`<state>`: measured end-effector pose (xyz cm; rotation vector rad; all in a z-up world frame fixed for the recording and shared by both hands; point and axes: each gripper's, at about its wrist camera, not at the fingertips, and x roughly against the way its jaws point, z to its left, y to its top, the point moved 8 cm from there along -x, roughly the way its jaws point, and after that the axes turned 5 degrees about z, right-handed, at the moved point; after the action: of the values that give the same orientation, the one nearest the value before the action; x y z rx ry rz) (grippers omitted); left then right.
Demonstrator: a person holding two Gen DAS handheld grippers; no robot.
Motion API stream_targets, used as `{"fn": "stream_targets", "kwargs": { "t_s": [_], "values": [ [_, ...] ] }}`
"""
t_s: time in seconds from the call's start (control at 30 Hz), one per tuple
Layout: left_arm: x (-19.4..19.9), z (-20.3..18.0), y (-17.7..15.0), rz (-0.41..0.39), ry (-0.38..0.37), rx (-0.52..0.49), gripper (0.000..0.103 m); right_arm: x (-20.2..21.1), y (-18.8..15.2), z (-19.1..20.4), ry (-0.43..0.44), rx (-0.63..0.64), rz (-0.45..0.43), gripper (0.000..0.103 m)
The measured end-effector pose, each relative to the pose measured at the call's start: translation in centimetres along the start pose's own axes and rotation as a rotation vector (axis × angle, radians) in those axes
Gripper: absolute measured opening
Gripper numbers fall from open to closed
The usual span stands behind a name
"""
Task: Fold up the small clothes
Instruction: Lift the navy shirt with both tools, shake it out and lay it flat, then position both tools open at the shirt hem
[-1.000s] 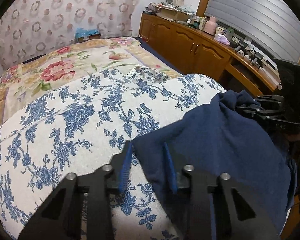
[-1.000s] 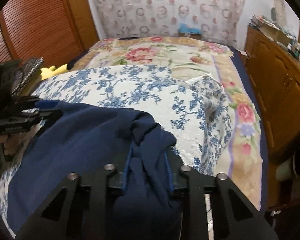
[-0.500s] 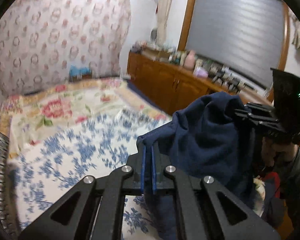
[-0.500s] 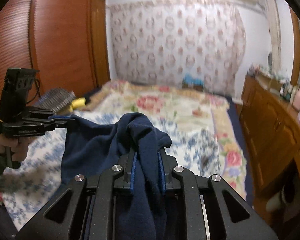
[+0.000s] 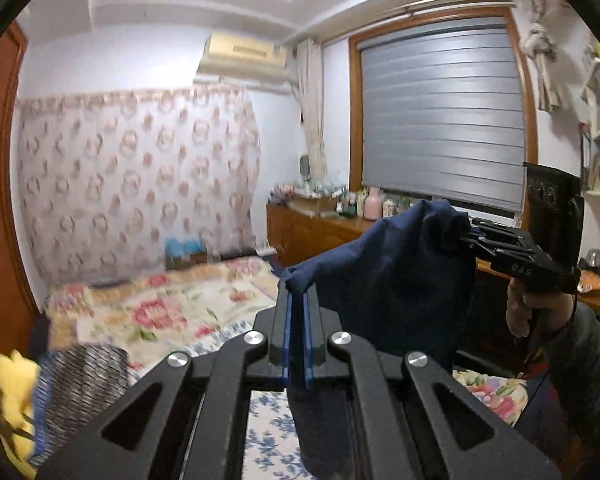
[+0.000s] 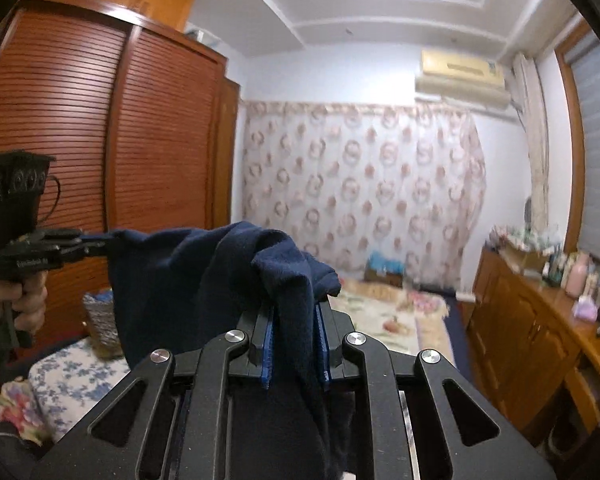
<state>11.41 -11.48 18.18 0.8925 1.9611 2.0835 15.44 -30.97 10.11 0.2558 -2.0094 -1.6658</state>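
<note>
A dark navy garment (image 5: 392, 280) hangs in the air between my two grippers, well above the bed. My left gripper (image 5: 296, 300) is shut on one top corner of it. My right gripper (image 6: 294, 312) is shut on a bunched fold of the other top corner (image 6: 288, 264). The right gripper shows at the right of the left wrist view (image 5: 512, 248), and the left gripper shows at the left of the right wrist view (image 6: 56, 248). The cloth hangs down below both and its lower edge is hidden.
The bed (image 5: 160, 316) with a floral cover and a blue-flowered sheet (image 6: 76, 376) lies below. A wooden dresser (image 6: 532, 328) with bottles runs along the right wall. A wardrobe (image 6: 100, 152) stands on the left. A woven basket (image 5: 84, 376) and a yellow toy (image 5: 12, 392) sit at the bed's left.
My left gripper closed on the garment's corner. Both grippers then lifted the garment off the sheet and high into the air, and the views tilted up toward the walls and ceiling.
</note>
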Motion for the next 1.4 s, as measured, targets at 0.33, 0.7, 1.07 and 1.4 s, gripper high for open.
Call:
{"fn": "stream_targets", "kwargs": {
  "t_s": [0.33,0.7,1.07,1.4],
  "values": [
    [5.3,4.3,1.0,-0.039,0.078,-0.007,0.002,2.5,3.6,5.1,0.142,0.017,-0.058,0.015],
    [-11.7,15.3,-9.5,0.312,0.249,0.108,0.011,-18.1,-5.0,0.4,-0.101,-0.027,0.337,0.051],
    [-11.9,10.4,-21.4,0.493,0.143,0.131,0.045,-18.8,-16.1,0.5,-0.050,-0.054,0.537,0.052],
    [-10.1,5.1,-25.5,0.537,0.091,0.150,0.055,-14.6,-23.0,4.3,0.044,-0.096,0.601,0.072]
  ]
}}
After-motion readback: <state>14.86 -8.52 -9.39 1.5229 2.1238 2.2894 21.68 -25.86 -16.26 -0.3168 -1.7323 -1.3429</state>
